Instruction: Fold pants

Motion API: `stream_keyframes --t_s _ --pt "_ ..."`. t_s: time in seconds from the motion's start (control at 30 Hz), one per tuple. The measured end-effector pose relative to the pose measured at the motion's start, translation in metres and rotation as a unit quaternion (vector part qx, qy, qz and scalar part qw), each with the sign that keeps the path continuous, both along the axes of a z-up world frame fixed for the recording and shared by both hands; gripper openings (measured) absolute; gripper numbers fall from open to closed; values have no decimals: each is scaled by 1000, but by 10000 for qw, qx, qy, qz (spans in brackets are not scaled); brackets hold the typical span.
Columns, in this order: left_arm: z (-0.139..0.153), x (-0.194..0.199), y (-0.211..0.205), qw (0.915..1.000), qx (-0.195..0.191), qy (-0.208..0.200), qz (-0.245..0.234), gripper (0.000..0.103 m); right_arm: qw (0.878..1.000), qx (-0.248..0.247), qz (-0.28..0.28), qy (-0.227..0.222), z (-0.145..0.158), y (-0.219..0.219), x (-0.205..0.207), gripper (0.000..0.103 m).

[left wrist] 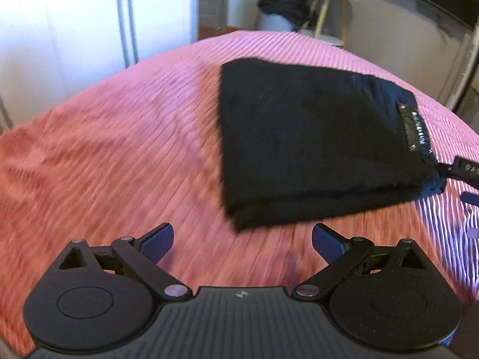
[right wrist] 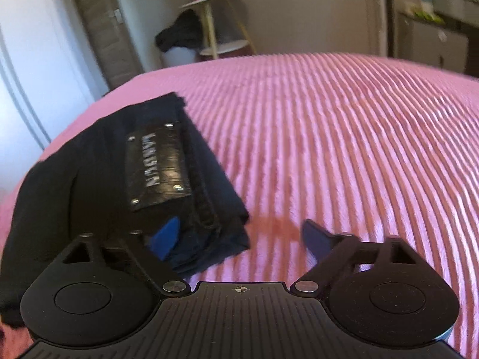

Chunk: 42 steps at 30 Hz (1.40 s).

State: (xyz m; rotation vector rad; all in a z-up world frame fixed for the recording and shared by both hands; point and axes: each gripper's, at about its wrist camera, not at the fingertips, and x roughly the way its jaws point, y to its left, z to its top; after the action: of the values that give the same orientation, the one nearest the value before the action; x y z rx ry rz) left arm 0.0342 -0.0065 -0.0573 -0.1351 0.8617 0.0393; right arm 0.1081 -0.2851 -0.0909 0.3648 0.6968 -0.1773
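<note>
Folded black pants (left wrist: 314, 143) lying on the pink ribbed bedspread (left wrist: 119, 149). Left gripper (left wrist: 242, 240) released, just short of them; right gripper (right wrist: 239, 239) released, straddling their waistband corner.

A pink ribbed bedspread (right wrist: 344, 137) is spread across the foreground, lit brightly from one side. Behind it, a small round two-tier side table with pale wooden legs (right wrist: 214, 30) is set against a beige wall (right wrist: 299, 15). A white bin heaped with dark clothing (left wrist: 280, 12) is placed beside it. White cupboard doors (left wrist: 89, 24) are seen at the left, strongly lit.
</note>
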Motion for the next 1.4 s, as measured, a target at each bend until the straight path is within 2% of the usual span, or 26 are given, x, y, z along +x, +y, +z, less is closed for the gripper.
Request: stream_keyframes --t_s 0.1,0.17,0.23,0.37,0.53,0.63,0.83,1.03,1.13,1.4 --pt "5 -13 8 9992 -147 -31 365 99 9994 266 -197 27 6 -4 -13 97" --pt "8 -18 8 9982 -43 -102 586 99 9985 369 -274 291 8 0 -23 97" --pt "10 -21 6 9979 -33 -137 639 99 9975 435 -102 551 9 8 -30 97" --pt "10 -27 -2 9981 -77 -179 592 99 9981 136 497 352 30 32 -51 101" --pt "11 -38 -17 9993 -117 -190 310 99 9960 -555 689 157 47 63 -80 103" --pt "12 -40 -22 9992 9 -296 266 99 9911 -804 1059 19 54 77 -89 103" --pt "12 -42 -21 9990 -90 -391 211 99 9770 -1347 1650 -95 58 106 -98 103" --pt "8 -37 -23 9994 -128 -260 207 99 9717 -1490 1831 92 50 114 -92 103" --pt "5 -33 -27 9997 -23 -183 129 99 9716 -1494 1833 124 47 114 -89 103" --pt "2 -30 -31 9999 -102 -126 -37 99 9733 -1400 1814 134 45 113 -89 103"
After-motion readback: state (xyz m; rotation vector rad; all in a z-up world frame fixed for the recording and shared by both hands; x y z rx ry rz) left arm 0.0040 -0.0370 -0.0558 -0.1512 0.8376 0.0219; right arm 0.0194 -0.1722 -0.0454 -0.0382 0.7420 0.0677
